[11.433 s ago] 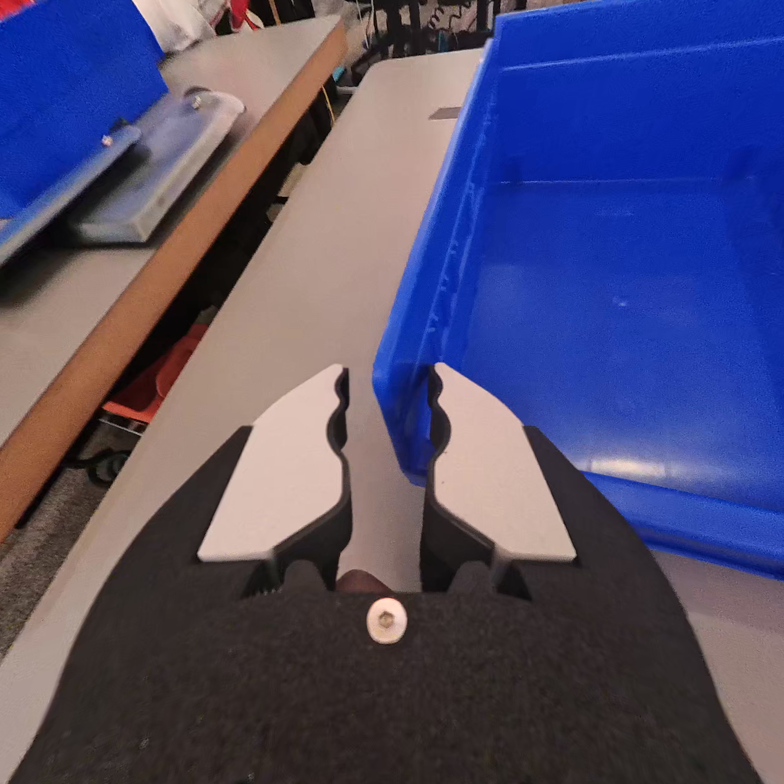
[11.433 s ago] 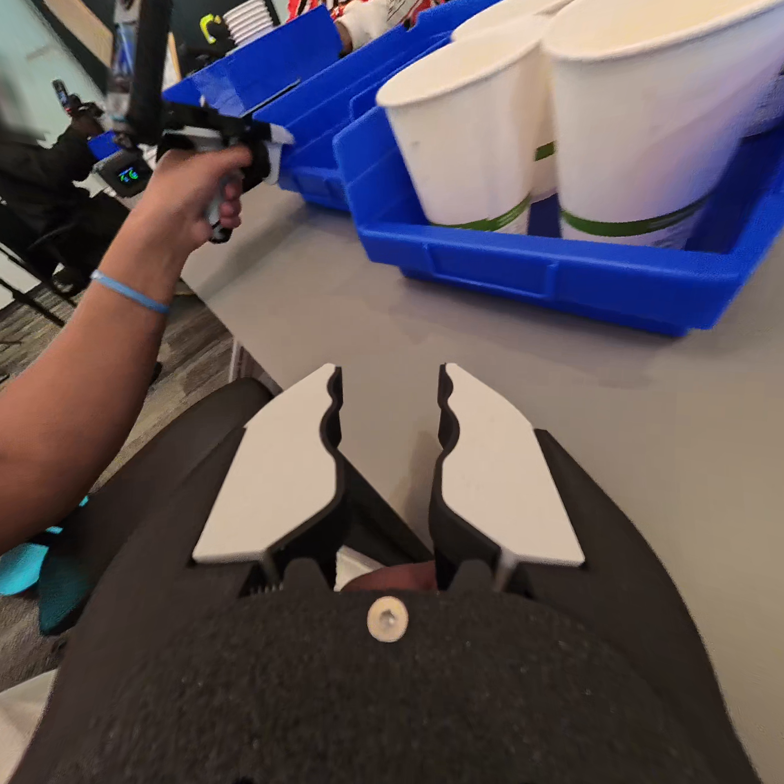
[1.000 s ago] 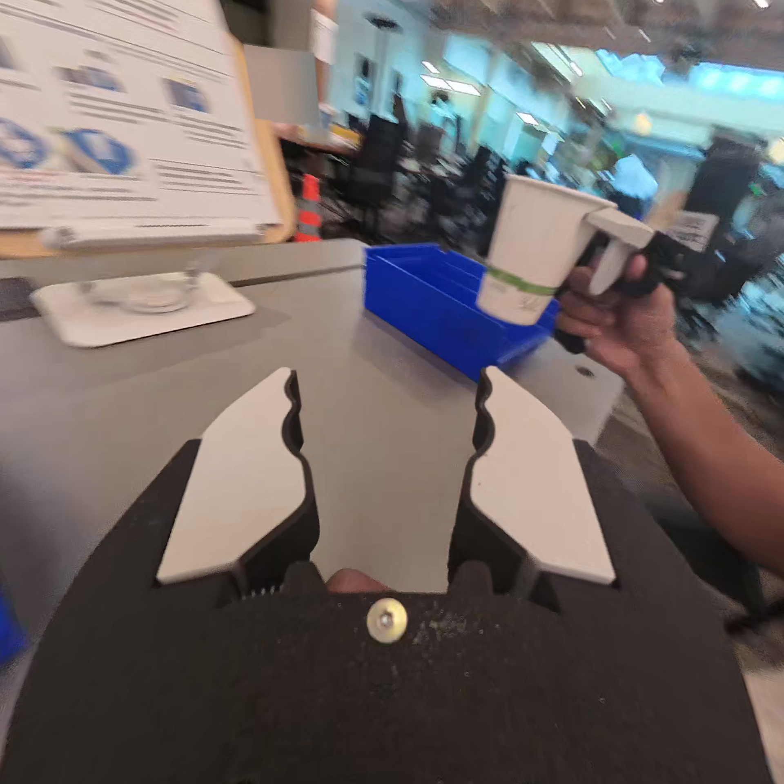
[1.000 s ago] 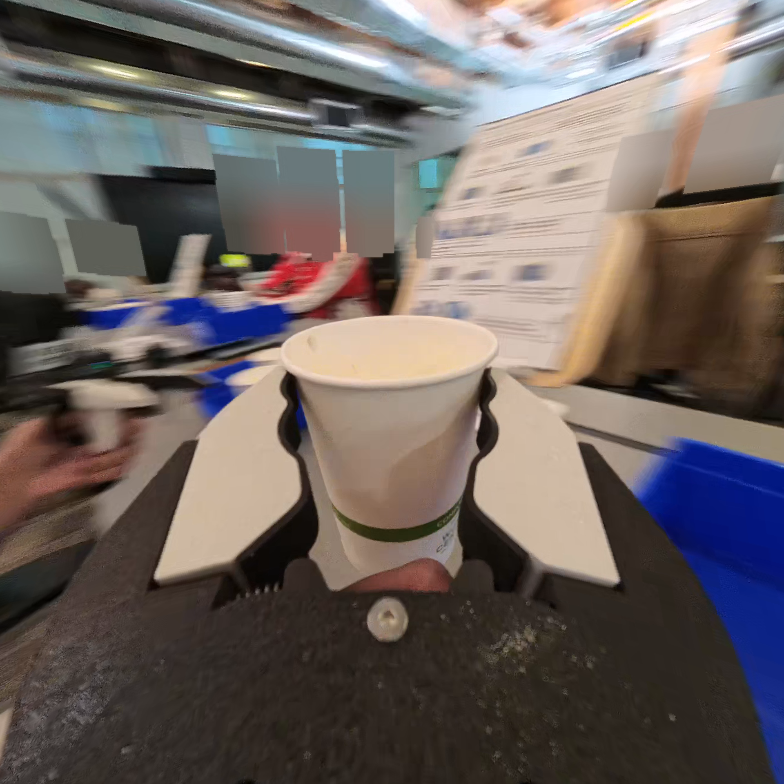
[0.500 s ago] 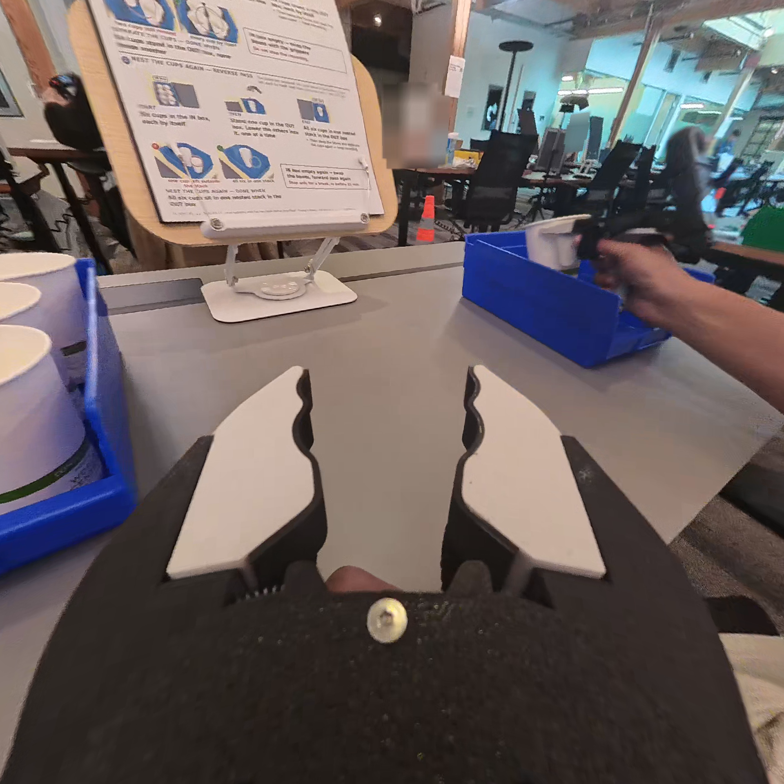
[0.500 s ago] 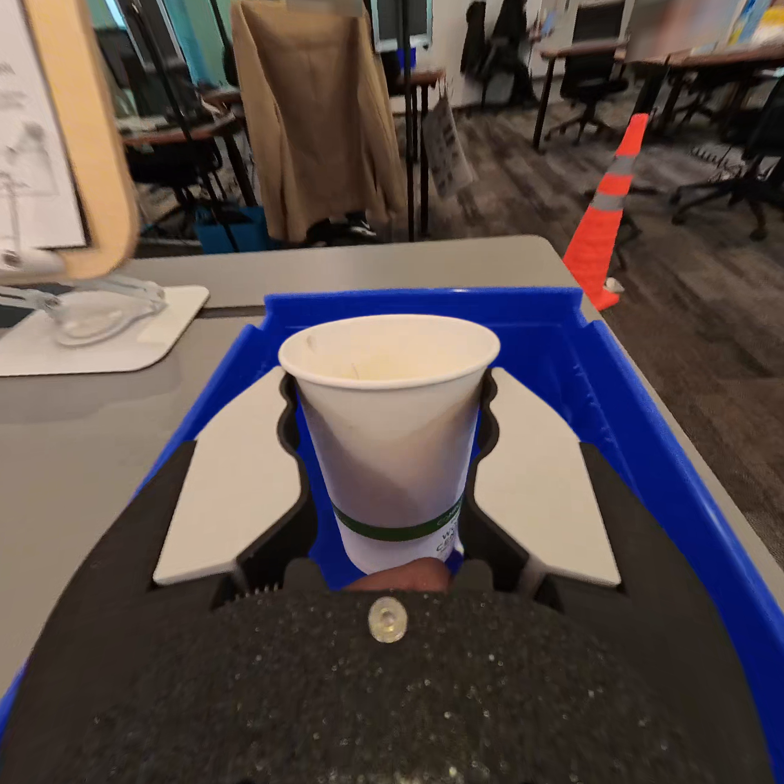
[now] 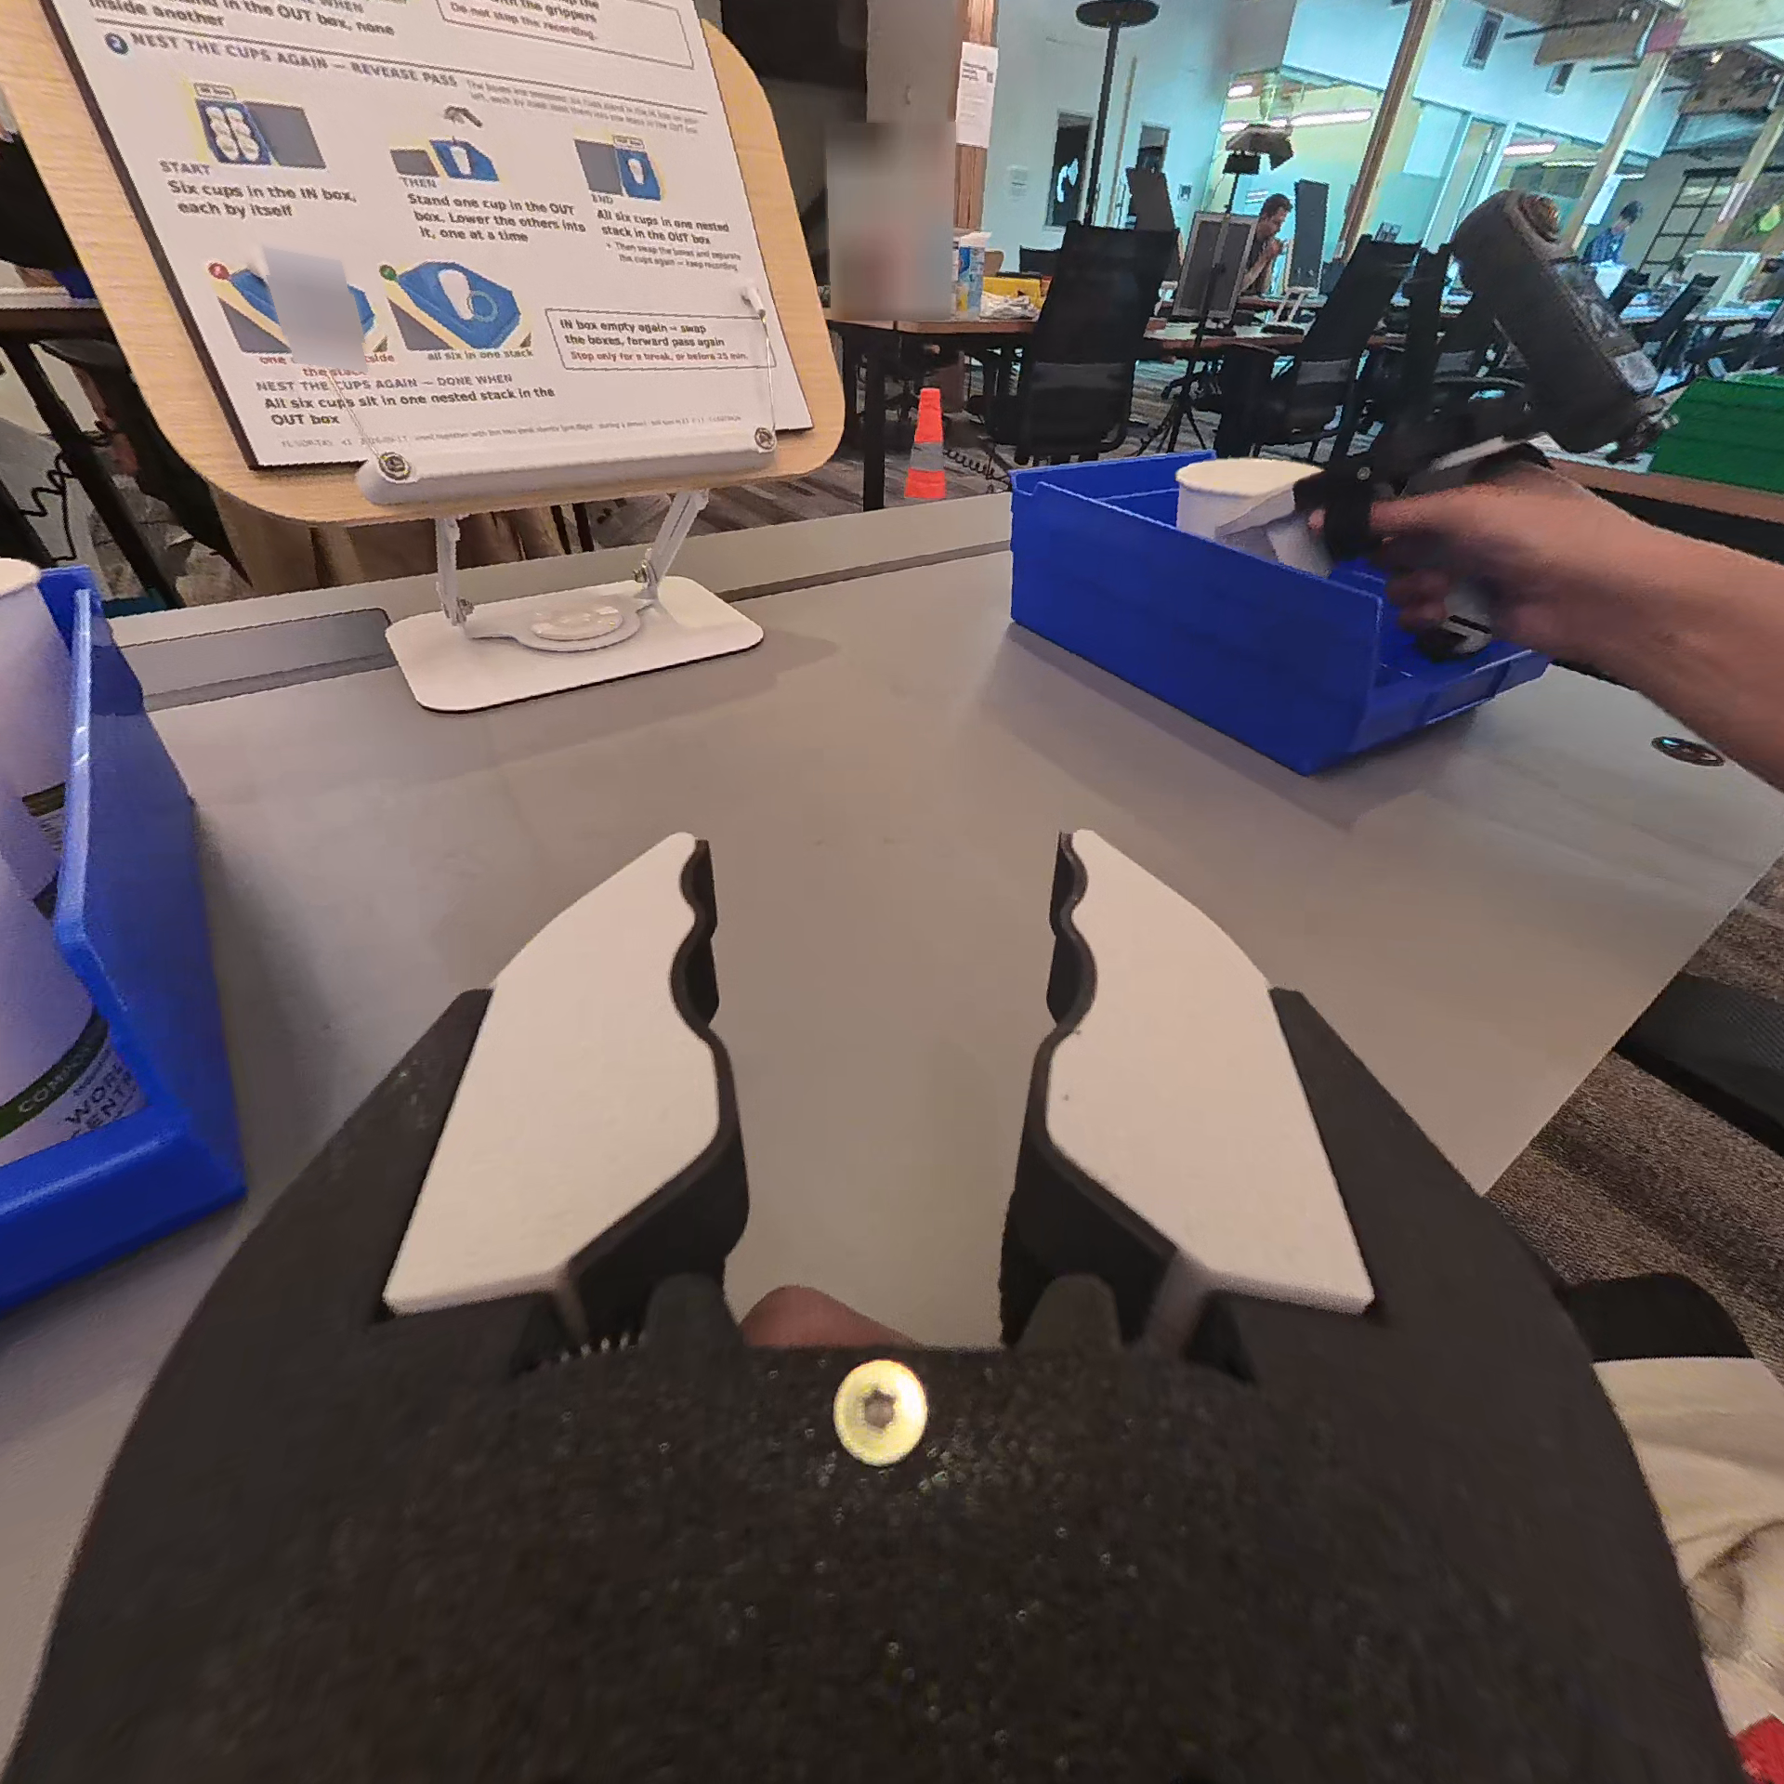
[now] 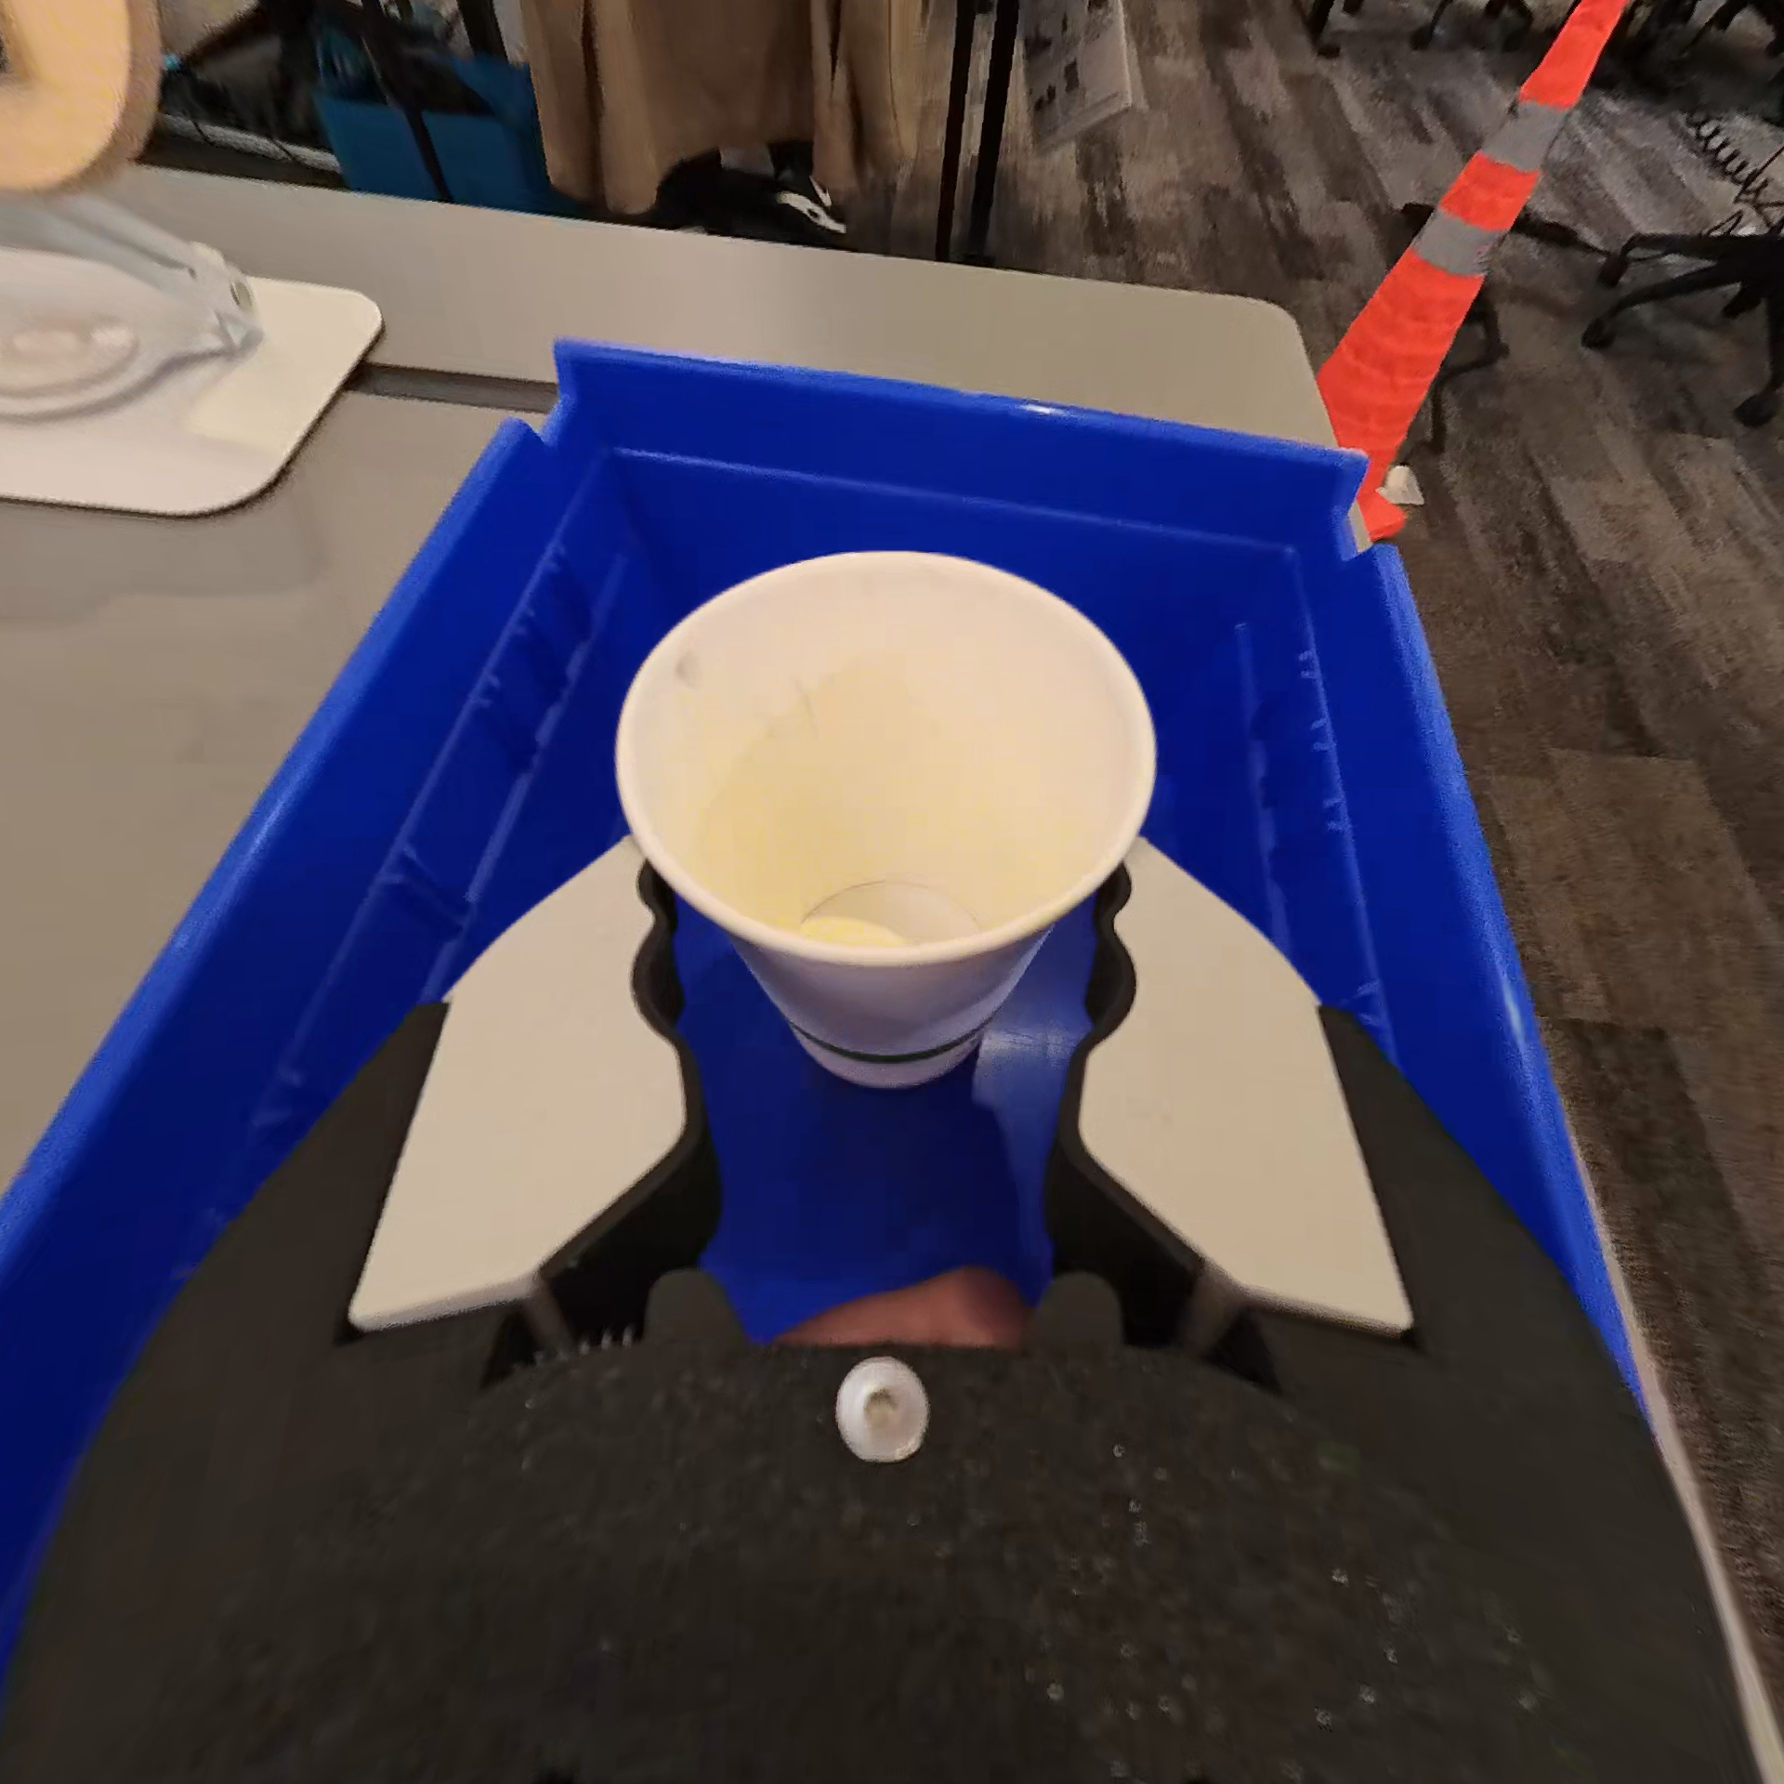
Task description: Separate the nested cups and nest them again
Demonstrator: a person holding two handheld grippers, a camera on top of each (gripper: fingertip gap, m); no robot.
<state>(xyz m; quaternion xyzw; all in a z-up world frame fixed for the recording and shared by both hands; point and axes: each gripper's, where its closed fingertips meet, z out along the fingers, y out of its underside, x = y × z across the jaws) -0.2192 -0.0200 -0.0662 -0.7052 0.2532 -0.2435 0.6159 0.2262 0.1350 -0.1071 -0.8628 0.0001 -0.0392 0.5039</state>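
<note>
White paper cup stands in blue bin between spread right claw; left claw wide, empty.

White cup (dark band near base), blue bin.

This is an open-plan office used as a work or test space. At twelve o'clock, rows of desks with black office chairs and monitors stretch back under ceiling lights. An orange traffic cone stands on the carpeted floor, and an instruction board sits on the grey table at eleven o'clock.
</note>
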